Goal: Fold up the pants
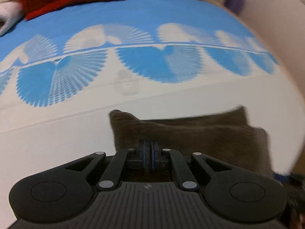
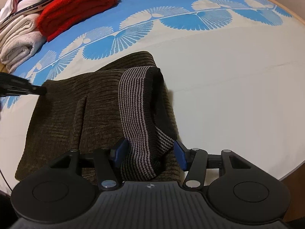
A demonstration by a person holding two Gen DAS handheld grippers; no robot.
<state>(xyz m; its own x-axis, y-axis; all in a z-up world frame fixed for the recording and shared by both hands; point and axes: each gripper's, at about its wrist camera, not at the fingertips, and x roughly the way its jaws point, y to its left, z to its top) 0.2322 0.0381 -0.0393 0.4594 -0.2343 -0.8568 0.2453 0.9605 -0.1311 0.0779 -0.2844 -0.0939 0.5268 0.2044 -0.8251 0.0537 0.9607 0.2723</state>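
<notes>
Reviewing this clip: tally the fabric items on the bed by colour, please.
Dark brown ribbed pants with striped waistband: 1
Red folded knit: 1
Cream folded towel or blanket: 1
White and pink stacked garments, count unclear: at least 1
Total: at least 4

Black ribbed grippers (image 1: pixel 148 153), blue-padded jaws, silver pivot screws

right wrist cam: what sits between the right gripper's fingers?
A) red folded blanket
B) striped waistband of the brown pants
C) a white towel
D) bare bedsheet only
B: the striped waistband of the brown pants runs down between the spread fingers of the right gripper; the red blanket lies far off at the top left of the bed.
</notes>
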